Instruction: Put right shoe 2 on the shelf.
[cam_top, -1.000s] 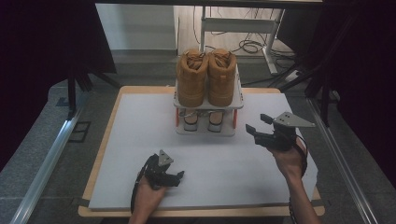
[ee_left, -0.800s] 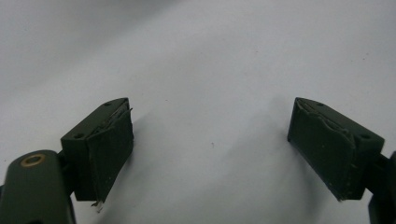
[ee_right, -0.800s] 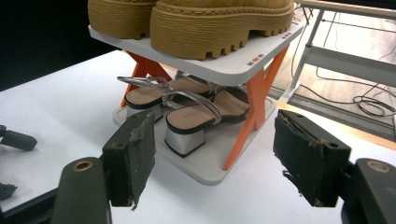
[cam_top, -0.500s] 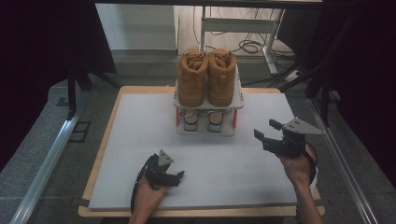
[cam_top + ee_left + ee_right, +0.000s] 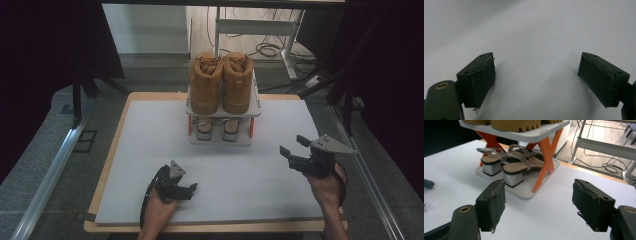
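Worktop [image 5: 150, 150], a white sheet on a pale wooden board, carries a small two-tier white shoe rack with orange cross-legs [image 5: 223, 111] at its far middle. Tan lace-up boots [image 5: 220, 82] stand side by side on the upper shelf, their long axes running front to back across the worktop; which end faces the person cannot be told. Silver block-heeled strappy sandals [image 5: 506, 166] sit as a pair on the lower shelf, heels toward the person, toes away, long axes likewise front to back.

Right gripper [image 5: 295, 150] hangs just above the near right of the worktop, jaws apart and empty, aimed at the rack's lower shelf. Left gripper [image 5: 189, 190] rests low at the near middle, jaws apart over bare sheet.

Judged step: approach, with the sandals the likely target. Next move calls for bringing the right gripper in low under the upper shelf, between the orange legs, and setting the jaws across one heel.
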Motion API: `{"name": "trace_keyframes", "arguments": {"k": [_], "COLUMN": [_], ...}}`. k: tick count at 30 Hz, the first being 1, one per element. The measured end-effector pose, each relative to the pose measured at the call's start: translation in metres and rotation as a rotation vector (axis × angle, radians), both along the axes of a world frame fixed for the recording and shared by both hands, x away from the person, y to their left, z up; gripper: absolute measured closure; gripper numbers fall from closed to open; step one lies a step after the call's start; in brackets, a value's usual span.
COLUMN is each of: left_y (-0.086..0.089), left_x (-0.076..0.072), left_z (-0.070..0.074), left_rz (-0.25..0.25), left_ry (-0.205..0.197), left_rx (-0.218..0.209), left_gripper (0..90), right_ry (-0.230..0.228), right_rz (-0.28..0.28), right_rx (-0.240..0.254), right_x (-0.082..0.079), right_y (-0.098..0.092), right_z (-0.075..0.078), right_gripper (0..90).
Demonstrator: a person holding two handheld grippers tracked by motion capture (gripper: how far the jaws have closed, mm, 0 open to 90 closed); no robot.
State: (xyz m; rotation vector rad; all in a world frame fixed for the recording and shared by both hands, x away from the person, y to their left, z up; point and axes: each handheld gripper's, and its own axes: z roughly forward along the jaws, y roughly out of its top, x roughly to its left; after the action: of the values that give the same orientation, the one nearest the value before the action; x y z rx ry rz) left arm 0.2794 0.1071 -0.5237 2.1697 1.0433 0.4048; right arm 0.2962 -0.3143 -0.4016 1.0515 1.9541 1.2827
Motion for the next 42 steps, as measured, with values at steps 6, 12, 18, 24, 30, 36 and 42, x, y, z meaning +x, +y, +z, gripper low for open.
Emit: {"name": "trace_keyframes", "arguments": {"k": [6,12,18,24,30,36,42], "left_y": [0.000,0.000,0.000,0.000,0.000,0.000,0.000], "left_x": [0.000,0.000,0.000,0.000,0.000,0.000,0.000], "left_z": [0.000,0.000,0.000,0.000,0.000,0.000,0.000], "left_rz": [-0.002,0.001,-0.002,-0.002,-0.001,-0.001,-0.002], "left_ry": [-0.006,-0.005,-0.004,-0.004,-0.004,-0.004,-0.005], "left_rx": [0.004,0.002,0.005,0.005,0.004,0.004,0.005], "left_gripper": [14.2,14.2,14.2,14.2,14.2,14.2,14.2], "right_ry": [0.019,0.049,0.068,0.108,0.144,0.188,0.235], "right_rz": [-0.014,-0.024,-0.052,-0.055,-0.052,-0.051,-0.050], "right_rx": [-0.009,-0.004,-0.031,-0.061,-0.085,-0.114,-0.137], "right_x": [-0.004,-0.006,-0.008,-0.008,-0.007,-0.005,-0.003], "right_y": [-0.006,-0.012,-0.014,-0.016,-0.019,-0.019,-0.020], "right_z": [-0.011,-0.021,-0.035,-0.052,-0.067,-0.083,-0.098], "right_gripper": [24.0,18.9,9.9,2.8,0.2,0.0,0.0]}}
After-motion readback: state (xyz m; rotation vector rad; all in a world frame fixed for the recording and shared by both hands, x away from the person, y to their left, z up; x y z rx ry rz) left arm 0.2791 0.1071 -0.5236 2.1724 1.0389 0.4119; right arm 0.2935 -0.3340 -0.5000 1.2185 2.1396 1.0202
